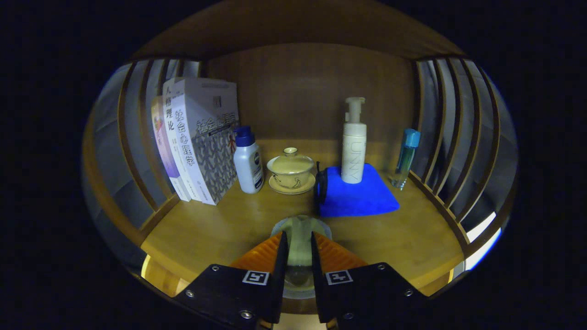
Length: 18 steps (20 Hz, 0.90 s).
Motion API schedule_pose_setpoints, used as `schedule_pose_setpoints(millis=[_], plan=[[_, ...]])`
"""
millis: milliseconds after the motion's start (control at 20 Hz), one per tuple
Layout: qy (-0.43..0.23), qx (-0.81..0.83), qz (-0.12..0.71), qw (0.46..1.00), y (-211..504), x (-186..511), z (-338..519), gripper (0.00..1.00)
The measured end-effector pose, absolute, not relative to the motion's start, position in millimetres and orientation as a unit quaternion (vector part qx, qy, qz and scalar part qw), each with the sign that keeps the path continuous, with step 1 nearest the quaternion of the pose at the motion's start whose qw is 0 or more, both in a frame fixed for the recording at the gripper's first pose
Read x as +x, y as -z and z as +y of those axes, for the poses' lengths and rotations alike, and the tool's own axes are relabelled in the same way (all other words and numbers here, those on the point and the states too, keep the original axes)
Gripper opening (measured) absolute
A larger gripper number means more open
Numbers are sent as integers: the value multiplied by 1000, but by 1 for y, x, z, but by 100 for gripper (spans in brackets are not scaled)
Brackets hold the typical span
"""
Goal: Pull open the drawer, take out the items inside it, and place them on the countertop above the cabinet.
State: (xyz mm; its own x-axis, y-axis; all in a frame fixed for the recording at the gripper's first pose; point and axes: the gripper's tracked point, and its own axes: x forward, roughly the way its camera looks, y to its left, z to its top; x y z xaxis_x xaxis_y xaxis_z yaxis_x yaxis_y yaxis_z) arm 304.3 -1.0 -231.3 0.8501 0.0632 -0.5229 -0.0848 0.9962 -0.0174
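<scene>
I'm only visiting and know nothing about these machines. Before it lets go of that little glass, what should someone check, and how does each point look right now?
1. Grip: gripper fingers shut on the small glass - ok.
2. Glass over the wooden countertop, not past its edge - ok.
3. Glass actually resting on the wood - cannot tell.
4. Gap to the blue cloth just ahead - ok, though narrow.
5. Lidded tea bowl and white pump bottle standing apart, beyond the glass - ok.
</scene>
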Motion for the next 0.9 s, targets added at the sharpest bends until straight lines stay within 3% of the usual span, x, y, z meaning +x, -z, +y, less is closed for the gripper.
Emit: schedule_pose_setpoints(millis=[250, 700, 900], plan=[[-43, -69, 166, 983, 162, 267, 4, 93], [-45, 2, -63, 997, 24, 42, 6, 94], [-53, -44, -90, 994, 18, -10, 35, 94]])
